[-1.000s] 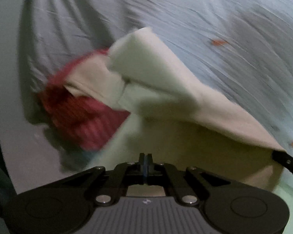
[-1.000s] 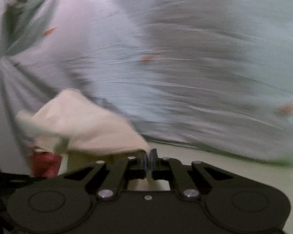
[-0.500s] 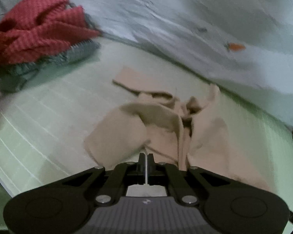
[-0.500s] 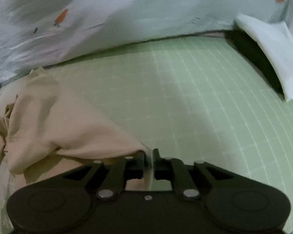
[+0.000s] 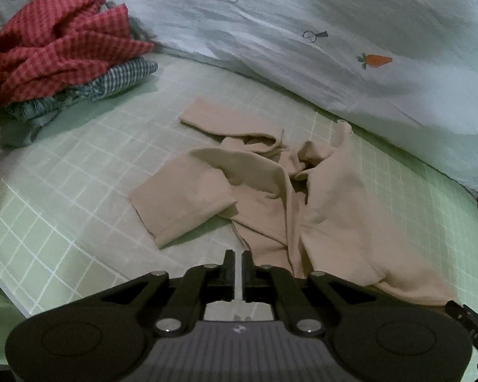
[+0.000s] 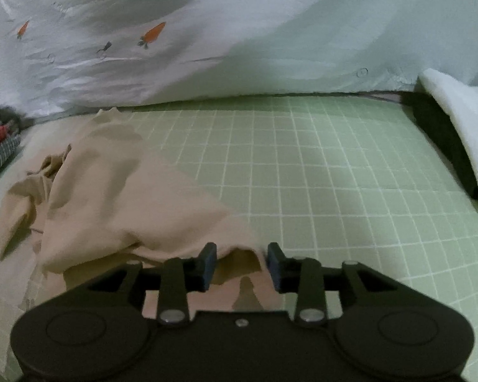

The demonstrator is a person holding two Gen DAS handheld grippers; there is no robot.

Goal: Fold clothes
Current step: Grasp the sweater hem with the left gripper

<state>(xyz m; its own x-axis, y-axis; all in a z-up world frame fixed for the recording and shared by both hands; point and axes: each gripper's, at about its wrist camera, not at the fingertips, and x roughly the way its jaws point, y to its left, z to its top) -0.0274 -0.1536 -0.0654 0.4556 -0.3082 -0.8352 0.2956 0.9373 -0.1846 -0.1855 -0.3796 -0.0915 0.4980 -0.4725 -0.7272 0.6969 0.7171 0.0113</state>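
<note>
Two wrist views, one moment; garment laid out, no fold made yet.

Backdrop: pale bedsheet w/ carrot print [image 5: 334, 31], rumpled along far edge of work surface; same sheet in right view [image 6: 207, 31].

Work surface: green gridded cutting mat [image 5: 63, 165], also [image 6: 334, 165].

Task item: beige long-sleeve top [image 5: 318, 197] lies crumpled on mat, mid-field in left view, to left in right view [image 6: 111, 184]. One sleeve [image 5: 181, 197] is doubled over toward near edge, cuff outward; other sleeve [image 5: 213, 121] trails toward sheet. Neck/centre region bunched; body spreads to right.

Other laundry: red checked garment [image 5: 47, 41] heaped over a blue-grey checked garment [image 5: 111, 79], far-left corner of mat, well apart from beige top. White cloth [image 6: 455, 133] over a dark object at right edge of right view.

Left gripper [image 5: 235, 273]: fingers nearly together, thin slit only, nothing visibly between; tips just beside hem of top.

Right gripper [image 6: 240, 264]: fingers apart; a hem edge of top lies slack in the gap, not pinched.

Step (judged): spread/flatten phase, garment just set down and let go.

Next move (judged): calls for pulling sleeves and hem out flat before first fold; likely re-pinch at hem or at doubled sleeve cuff, then drag outward. Bunched centre needs smoothing first, else creases get folded in.
</note>
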